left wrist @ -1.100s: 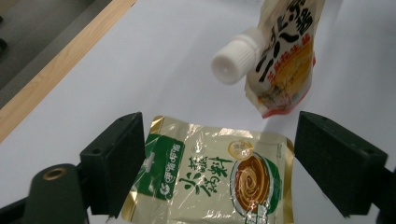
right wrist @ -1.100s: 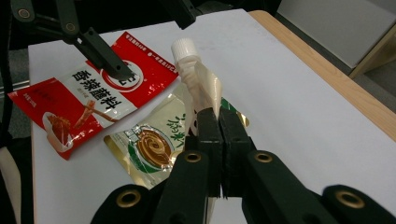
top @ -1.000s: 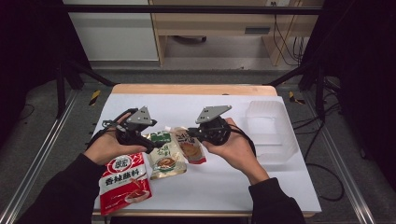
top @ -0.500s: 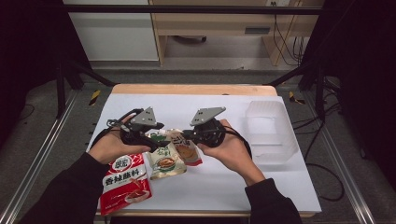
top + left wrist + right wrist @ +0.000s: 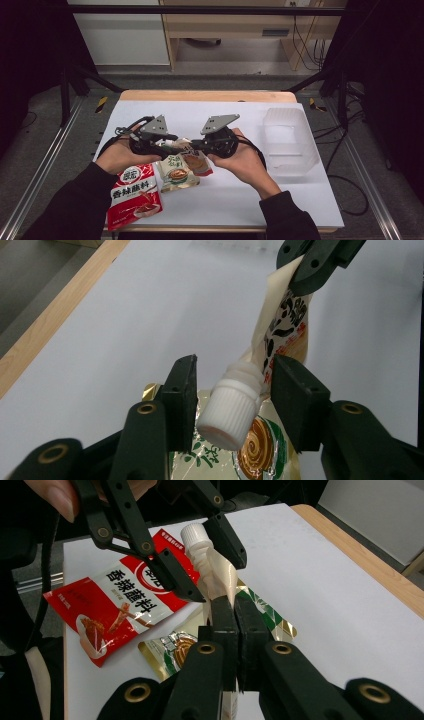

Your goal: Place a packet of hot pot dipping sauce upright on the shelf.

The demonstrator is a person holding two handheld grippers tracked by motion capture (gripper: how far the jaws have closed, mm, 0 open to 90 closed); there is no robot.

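On the white table (image 5: 250,200), the right tongs (image 5: 234,611) hold a spouted pouch (image 5: 284,322) clamped above the other packets, its long axis running between the hands. Its white cap (image 5: 227,412) points into the left tongs (image 5: 232,397), whose half-open jaws have just been closing around it without touching. Next, probably: grip and twist.

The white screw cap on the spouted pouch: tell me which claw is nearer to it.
Left. The left claw has its jaws on either side of the white screw cap, closing in. The right claw is shut on the spouted pouch below the cap.
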